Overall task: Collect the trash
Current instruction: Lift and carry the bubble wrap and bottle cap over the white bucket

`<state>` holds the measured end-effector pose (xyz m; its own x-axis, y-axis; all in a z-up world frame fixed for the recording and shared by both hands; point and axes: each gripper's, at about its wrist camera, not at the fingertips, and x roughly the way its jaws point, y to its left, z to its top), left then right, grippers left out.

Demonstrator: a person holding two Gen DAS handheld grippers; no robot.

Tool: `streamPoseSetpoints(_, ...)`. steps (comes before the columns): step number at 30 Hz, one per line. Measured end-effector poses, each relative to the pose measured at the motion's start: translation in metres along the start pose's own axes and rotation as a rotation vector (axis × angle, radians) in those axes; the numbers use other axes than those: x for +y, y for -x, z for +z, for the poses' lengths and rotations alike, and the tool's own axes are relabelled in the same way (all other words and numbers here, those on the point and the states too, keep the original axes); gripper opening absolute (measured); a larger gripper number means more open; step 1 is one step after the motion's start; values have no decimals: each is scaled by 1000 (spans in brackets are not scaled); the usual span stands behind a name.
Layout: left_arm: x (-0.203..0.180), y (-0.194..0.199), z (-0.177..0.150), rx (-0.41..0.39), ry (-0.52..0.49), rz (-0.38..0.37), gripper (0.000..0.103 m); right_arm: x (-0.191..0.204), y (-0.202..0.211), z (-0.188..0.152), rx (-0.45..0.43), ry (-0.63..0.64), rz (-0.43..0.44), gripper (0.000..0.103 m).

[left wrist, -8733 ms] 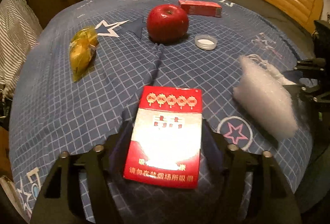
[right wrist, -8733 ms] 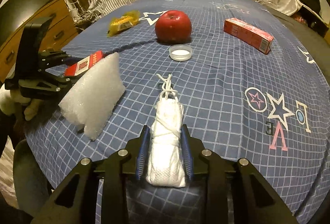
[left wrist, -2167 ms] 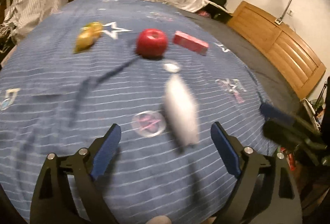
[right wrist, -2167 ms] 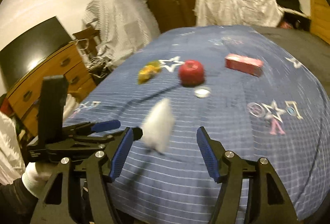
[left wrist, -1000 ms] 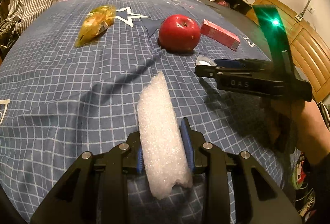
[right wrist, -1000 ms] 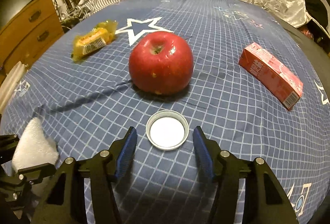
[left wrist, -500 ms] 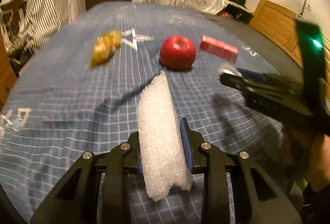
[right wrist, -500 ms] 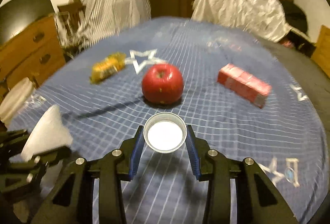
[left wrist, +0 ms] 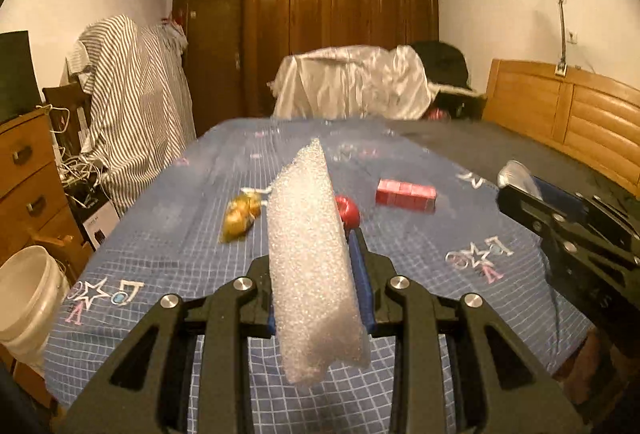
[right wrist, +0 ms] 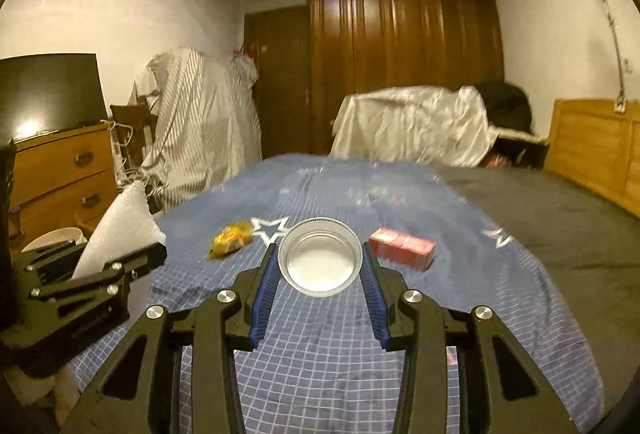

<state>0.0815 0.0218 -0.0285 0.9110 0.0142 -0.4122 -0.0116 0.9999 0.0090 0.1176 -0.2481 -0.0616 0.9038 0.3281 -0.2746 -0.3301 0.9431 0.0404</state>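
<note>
Hanging over the bedspread [right wrist: 320,374] edge, foam [left wrist: 312,254] and lid [right wrist: 320,258] gripped.

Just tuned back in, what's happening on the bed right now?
Both grippers are loaded. The left gripper is clamped on a piece of white foam wrap, and the right gripper pinches a round jar lid, both held above the blue bedspread. A yellow snack packet, an apple and a red carton remain on it.

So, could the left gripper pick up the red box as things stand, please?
Probably not: the left gripper is already shut on the foam, held up off the bed. The red box itself lies unobstructed.
</note>
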Motion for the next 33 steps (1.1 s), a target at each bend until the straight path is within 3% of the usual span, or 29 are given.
streamPoseSetpoints(9, -6, 20, 8, -77, 16, 2, 28, -4, 47, -2, -46, -13, -30, 42)
streamPoseSetpoints(18, -7, 27, 7, -88, 20, -12, 28, -3, 62, -1, -54, -6, -28, 42)
streamPoseSetpoints(24, 8, 33, 10, -99, 29, 8, 28, 9, 46, 11, -55, 11, 6, 42)
streamPoseSetpoints(33, 62, 41, 19, -114, 69, 115, 28, 56, 14, 39, -57, 33, 119, 42)
